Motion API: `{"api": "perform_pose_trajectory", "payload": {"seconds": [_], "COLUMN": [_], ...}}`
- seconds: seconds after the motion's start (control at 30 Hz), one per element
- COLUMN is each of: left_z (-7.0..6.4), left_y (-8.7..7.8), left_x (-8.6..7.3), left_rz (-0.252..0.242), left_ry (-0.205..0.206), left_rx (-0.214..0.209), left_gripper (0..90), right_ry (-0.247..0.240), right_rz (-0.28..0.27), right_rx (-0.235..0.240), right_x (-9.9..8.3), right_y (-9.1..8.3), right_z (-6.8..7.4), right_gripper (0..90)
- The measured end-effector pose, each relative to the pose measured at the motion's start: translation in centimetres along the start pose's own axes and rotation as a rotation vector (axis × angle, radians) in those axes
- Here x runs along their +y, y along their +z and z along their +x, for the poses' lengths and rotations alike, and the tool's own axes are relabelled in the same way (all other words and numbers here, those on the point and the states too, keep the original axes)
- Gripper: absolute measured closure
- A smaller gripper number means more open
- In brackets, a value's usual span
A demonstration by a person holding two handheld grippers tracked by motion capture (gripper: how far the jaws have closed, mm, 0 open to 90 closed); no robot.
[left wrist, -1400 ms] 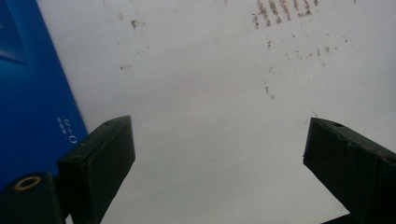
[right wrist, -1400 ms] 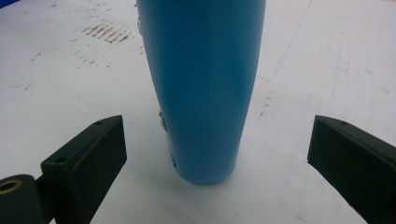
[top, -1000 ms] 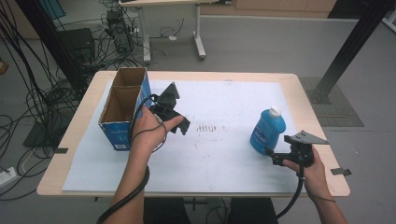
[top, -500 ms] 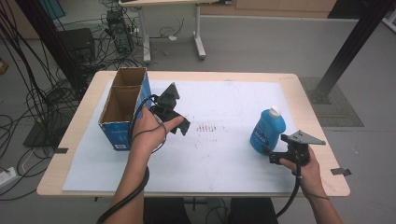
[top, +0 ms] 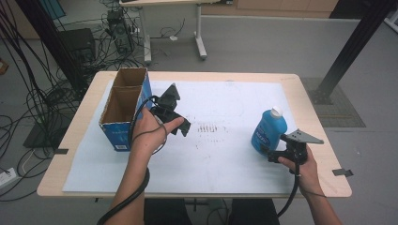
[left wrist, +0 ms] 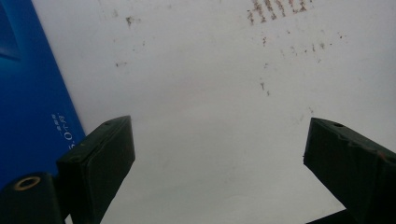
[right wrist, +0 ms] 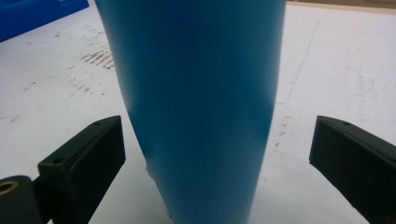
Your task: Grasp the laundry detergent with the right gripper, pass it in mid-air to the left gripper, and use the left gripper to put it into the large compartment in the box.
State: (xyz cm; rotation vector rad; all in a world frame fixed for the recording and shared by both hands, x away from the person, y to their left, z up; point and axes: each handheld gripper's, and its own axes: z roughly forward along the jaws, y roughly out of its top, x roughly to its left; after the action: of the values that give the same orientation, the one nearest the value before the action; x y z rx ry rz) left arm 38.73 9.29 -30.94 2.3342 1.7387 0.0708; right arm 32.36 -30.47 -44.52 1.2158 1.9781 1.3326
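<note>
White sheet: bottle (right wrist: 201,102) between right tongs' (right wrist: 217,158) jaws.

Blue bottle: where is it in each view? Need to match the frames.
High view: blue bottle stands upright at right on the white sheet, just ahead of the right gripper.
Left gripper view: not in it.
Right gripper view: blue bottle centre, between the open jaws.
Shared landmark: the brown speckle marks on the sheet.
</note>
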Motion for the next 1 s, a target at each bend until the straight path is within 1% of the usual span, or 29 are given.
{"api": "perform_pose_trajectory", "payload": {"seconds": [0.4, 0.6, 1.0], "left_z": [-0.01, -0.08, -0.32], "left_y": [0.05, 0.01, -0.42], "left_x": [-0.16, -0.14, -0.25], "left_rz": [0.003, 0.007, -0.001], "left_ry": [0.003, 0.005, 0.009], "left_rx": [-0.001, 0.001, 0.007], "left_gripper": [9.2, 9.1, 9.1], "right_ry": [0.003, 0.005, 0.009], "right_rz": [-0.006, -0.009, -0.017], "right_rx": [0.008, 0.010, 0.013], "right_x": [0.08, 0.08, 0.11], "right_y": [0.67, 0.75, 0.76], "right_z": [0.04, 0.03, -0.12], "right_gripper": [2.9, 2.9, 2.9]}}
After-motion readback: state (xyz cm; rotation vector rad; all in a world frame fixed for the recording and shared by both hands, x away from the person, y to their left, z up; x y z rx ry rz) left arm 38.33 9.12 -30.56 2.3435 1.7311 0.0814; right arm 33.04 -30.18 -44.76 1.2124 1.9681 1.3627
